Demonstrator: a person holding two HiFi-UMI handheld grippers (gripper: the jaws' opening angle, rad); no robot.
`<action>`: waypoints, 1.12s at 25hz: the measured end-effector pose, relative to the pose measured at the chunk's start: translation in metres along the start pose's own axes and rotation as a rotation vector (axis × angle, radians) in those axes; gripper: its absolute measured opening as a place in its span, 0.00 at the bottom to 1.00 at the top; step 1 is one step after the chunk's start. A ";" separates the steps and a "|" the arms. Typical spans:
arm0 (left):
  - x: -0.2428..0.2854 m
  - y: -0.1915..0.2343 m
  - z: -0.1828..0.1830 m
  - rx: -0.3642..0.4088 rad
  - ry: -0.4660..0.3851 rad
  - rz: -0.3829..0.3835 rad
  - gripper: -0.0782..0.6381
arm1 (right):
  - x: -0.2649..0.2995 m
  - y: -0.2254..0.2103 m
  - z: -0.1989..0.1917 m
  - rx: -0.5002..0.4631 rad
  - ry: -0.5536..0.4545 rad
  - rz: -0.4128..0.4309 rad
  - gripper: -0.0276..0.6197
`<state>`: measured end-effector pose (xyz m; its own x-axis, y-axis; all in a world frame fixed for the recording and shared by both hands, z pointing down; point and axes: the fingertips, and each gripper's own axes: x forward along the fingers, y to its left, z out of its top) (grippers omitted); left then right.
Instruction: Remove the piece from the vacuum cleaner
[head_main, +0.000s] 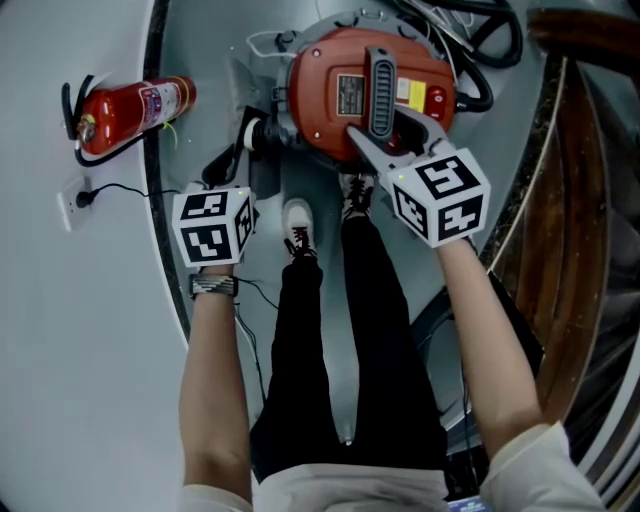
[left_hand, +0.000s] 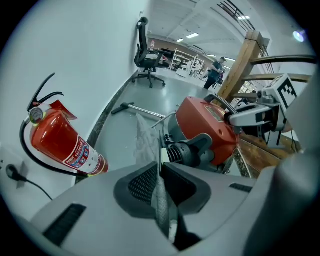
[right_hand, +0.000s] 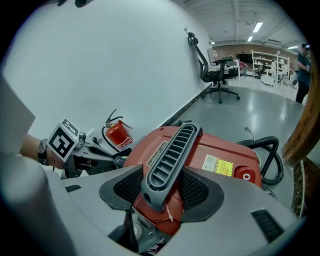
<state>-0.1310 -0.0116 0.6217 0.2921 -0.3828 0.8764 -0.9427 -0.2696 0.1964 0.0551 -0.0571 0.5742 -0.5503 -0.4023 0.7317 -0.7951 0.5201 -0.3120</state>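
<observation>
The red vacuum cleaner (head_main: 340, 95) stands on the floor ahead of my feet. My right gripper (head_main: 378, 138) is shut on its grey ribbed handle (right_hand: 170, 157), whose near end sits between the pads. My left gripper (head_main: 243, 150) is at the cleaner's left side, next to the black hose port (left_hand: 187, 152). It is shut on a thin pale sheet-like piece (left_hand: 161, 200), seen edge-on between its pads. The piece runs up toward the port, and a translucent flap (left_hand: 145, 140) shows beside it. Where the piece joins the cleaner is hidden.
A red fire extinguisher (head_main: 130, 108) lies by the white wall at the left, with a wall socket and cable (head_main: 80, 197) below it. A black hose (head_main: 485, 45) coils behind the cleaner. Wooden stair parts (head_main: 590, 200) stand at the right. My shoes (head_main: 298, 228) are just below the cleaner.
</observation>
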 end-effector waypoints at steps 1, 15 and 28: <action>0.000 0.000 0.000 0.016 0.000 0.008 0.17 | 0.000 0.000 0.000 0.000 -0.001 -0.001 0.40; -0.001 0.003 0.003 0.228 0.009 0.014 0.17 | 0.000 0.001 0.001 0.008 -0.002 -0.006 0.40; 0.000 0.001 0.051 0.255 -0.070 -0.016 0.22 | 0.000 0.000 0.000 0.010 -0.013 -0.012 0.40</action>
<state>-0.1238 -0.0568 0.5999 0.3257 -0.4341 0.8399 -0.8693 -0.4868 0.0854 0.0553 -0.0575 0.5738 -0.5440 -0.4182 0.7274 -0.8039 0.5080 -0.3092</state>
